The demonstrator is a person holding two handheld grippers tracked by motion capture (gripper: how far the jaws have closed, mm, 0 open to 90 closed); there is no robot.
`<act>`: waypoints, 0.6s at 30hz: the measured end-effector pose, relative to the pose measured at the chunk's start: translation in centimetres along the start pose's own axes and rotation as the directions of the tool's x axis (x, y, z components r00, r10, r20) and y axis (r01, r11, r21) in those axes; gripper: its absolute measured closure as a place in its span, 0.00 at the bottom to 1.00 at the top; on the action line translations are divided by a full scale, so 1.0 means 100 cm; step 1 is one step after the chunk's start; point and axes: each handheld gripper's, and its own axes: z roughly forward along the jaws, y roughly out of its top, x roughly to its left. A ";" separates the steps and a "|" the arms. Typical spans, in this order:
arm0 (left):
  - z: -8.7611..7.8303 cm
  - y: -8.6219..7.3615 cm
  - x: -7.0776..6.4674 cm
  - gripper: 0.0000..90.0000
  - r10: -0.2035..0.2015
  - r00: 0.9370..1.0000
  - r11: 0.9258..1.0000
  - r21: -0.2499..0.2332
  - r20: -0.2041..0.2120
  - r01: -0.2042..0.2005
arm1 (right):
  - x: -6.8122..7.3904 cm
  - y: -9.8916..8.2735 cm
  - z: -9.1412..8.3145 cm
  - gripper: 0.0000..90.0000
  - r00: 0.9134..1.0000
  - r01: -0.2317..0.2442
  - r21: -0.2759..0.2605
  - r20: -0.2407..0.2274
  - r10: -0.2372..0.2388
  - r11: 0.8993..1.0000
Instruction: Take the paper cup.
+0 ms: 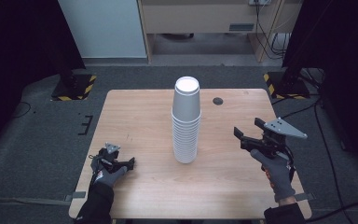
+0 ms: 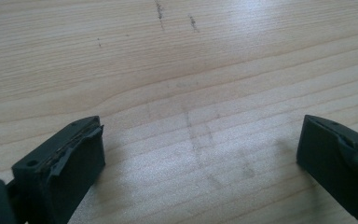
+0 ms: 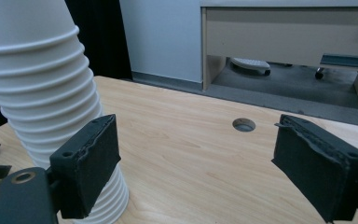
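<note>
Down at 7 o'clock the left tool (image 1: 131,163) rests low on the surface (image 1: 140,121), jaws wide apart, empty. Dead centre stands the stack of paper cups (image 1: 186,122), upside down, ready for picking. Right tool (image 1: 240,135) hovers at 3 o'clock, spread wide and empty, aimed at the stack.

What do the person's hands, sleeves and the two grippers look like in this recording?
Both hands wear grey knit gloves with a red mark near the cuff, below dark sleeves. The left gripper and right gripper are black, each with two blocky jaws faced with worn, ragged dark pads. The right one carries a grey three-cornered plate and a black cable.
</note>
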 end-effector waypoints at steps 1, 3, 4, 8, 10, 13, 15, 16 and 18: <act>0.000 0.000 0.000 0.00 0.000 1.000 1.000 0.000 0.000 0.000 | 0.001 0.005 0.000 0.16 1.000 0.004 -0.005 -0.003 -0.004 1.000; 0.000 0.000 0.000 0.00 0.000 1.000 1.000 0.000 0.000 0.000 | 0.003 0.009 0.001 0.16 1.000 0.008 -0.010 -0.004 -0.008 1.000; 0.000 0.000 0.000 0.00 0.000 1.000 1.000 0.000 0.000 0.000 | 0.003 0.009 0.001 0.16 1.000 0.008 -0.010 -0.004 -0.008 1.000; 0.000 0.000 0.000 0.00 0.000 1.000 1.000 0.000 0.000 0.000 | 0.006 0.018 0.001 0.16 1.000 0.009 -0.026 -0.009 -0.010 1.000; 0.000 0.000 0.000 0.00 0.000 1.000 1.000 0.000 0.000 0.000 | 0.007 0.021 0.001 0.16 1.000 0.012 -0.029 -0.013 -0.013 0.999; 0.000 0.000 0.000 0.00 0.000 1.000 1.000 0.000 0.000 0.000 | 0.009 0.026 0.001 0.16 1.000 0.016 -0.040 -0.016 -0.017 0.999; 0.000 0.000 0.000 0.00 0.000 1.000 1.000 0.000 0.000 0.000 | 0.010 0.032 0.001 0.16 1.000 0.014 -0.051 -0.022 -0.015 0.999; 0.000 0.000 0.000 0.00 0.000 1.000 1.000 0.000 0.000 0.000 | 0.010 0.032 0.001 0.16 1.000 0.014 -0.051 -0.022 -0.015 0.999; 0.000 0.000 0.000 0.00 0.000 1.000 1.000 0.000 0.000 0.000 | 0.012 0.035 0.001 0.16 1.000 0.014 -0.058 -0.027 -0.016 0.998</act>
